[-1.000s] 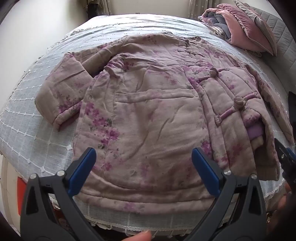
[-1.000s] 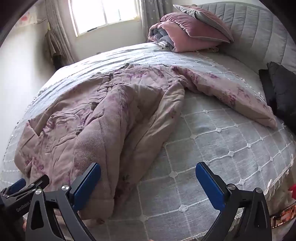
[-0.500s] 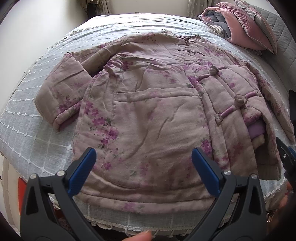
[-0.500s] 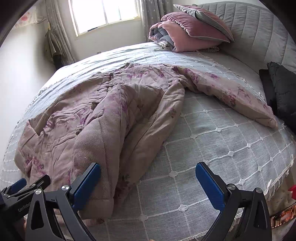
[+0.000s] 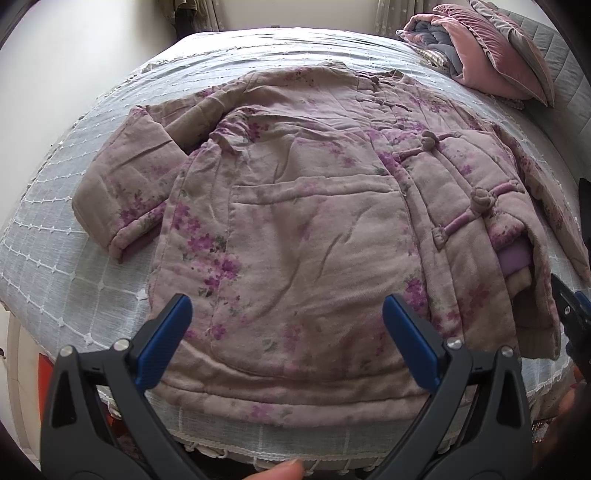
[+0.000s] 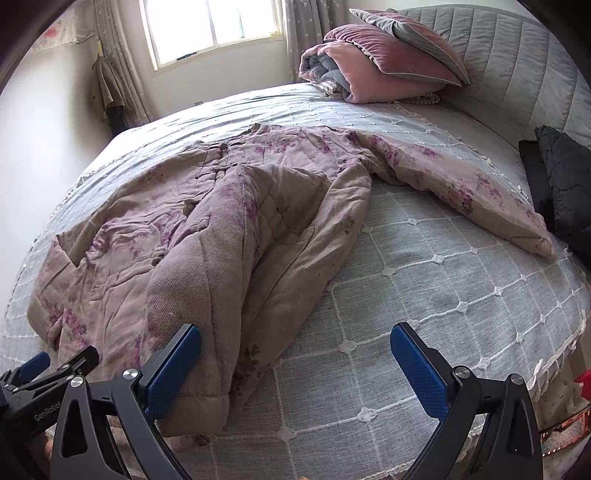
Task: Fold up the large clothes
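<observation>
A padded pink jacket with purple flowers (image 5: 295, 229) lies spread on the bed, front up, knot buttons (image 5: 428, 140) down its closure. Its left sleeve (image 5: 125, 192) is bent beside the body. In the right wrist view the jacket (image 6: 207, 236) has its right front panel folded over, and the other sleeve (image 6: 458, 192) stretches toward the headboard. My left gripper (image 5: 288, 339) is open and empty above the hem. My right gripper (image 6: 295, 369) is open and empty over the hem corner and the bedspread. The left gripper also shows in the right wrist view (image 6: 44, 373).
The bed has a grey quilted spread (image 6: 443, 295). Folded pink bedding and pillows (image 6: 376, 70) sit by the grey headboard (image 6: 517, 66). A dark cushion (image 6: 565, 184) lies at the right edge. A window (image 6: 214, 29) is at the far wall.
Both grippers have drawn back slightly from the jacket. Both stay open and empty, and the jacket has not moved.
</observation>
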A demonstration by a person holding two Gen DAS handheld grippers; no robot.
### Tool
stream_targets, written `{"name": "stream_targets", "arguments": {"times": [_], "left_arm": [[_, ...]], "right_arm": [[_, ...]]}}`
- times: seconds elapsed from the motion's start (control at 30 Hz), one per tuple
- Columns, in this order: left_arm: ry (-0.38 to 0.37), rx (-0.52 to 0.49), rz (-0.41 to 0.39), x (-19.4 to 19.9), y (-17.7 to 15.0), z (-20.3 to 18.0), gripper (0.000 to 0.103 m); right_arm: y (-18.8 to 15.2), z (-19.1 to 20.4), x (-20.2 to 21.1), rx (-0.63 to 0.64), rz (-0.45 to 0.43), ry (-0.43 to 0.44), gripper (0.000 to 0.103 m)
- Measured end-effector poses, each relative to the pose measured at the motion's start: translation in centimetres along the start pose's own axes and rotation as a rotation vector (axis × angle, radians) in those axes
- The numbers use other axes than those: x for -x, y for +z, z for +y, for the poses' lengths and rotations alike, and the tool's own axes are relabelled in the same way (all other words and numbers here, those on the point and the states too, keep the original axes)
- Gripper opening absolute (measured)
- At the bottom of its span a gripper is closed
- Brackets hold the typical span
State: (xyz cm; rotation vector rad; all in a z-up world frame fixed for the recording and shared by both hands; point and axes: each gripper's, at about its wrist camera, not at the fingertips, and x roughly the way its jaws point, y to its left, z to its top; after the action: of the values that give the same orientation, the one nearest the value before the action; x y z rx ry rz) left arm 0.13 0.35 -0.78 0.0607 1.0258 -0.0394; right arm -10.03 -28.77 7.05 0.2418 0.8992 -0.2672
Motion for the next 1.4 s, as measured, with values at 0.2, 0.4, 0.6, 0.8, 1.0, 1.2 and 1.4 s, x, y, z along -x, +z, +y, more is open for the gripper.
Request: {"name": "stream_targets", "arguments": {"times": [0.2, 0.4, 0.6, 0.8, 1.0, 1.2, 1.4], "left_arm": [[0.002, -0.004, 0.004, 0.01, 0.04, -0.03, 0.102], [0.002, -0.003, -0.001, 0.09, 0.04, -0.05, 0.102], [0.002, -0.003, -0.003, 0.12, 0.04, -0.04, 0.102], [0.002, -0.001, -0.005, 0.14, 0.04, -0.05, 0.102], [-0.002, 0.005, -0.007, 0.33, 0.10, 0.20, 0.102], [-0.003, 0.015, -0.008, 0.40, 0.22, 0.66, 0.102], [-0.002, 0.022, -0.011, 0.35, 0.27, 0.88, 0.102]], "right_arm": [[0.01, 0.02, -0.04, 0.001, 0.001, -0.001, 0.103], [0.04, 0.03, -0.04, 0.001, 0.000, 0.000, 0.103], [0.14, 0.01, 0.02, 0.000, 0.000, 0.001, 0.103], [0.20, 0.01, 0.06, 0.003, -0.004, 0.000, 0.103], [0.31, -0.04, 0.10, 0.007, -0.008, -0.003, 0.103], [0.45, 0.05, 0.24, 0.013, -0.009, -0.003, 0.103], [0.73, 0.08, 0.45, 0.044, -0.012, 0.008, 0.103]]}}
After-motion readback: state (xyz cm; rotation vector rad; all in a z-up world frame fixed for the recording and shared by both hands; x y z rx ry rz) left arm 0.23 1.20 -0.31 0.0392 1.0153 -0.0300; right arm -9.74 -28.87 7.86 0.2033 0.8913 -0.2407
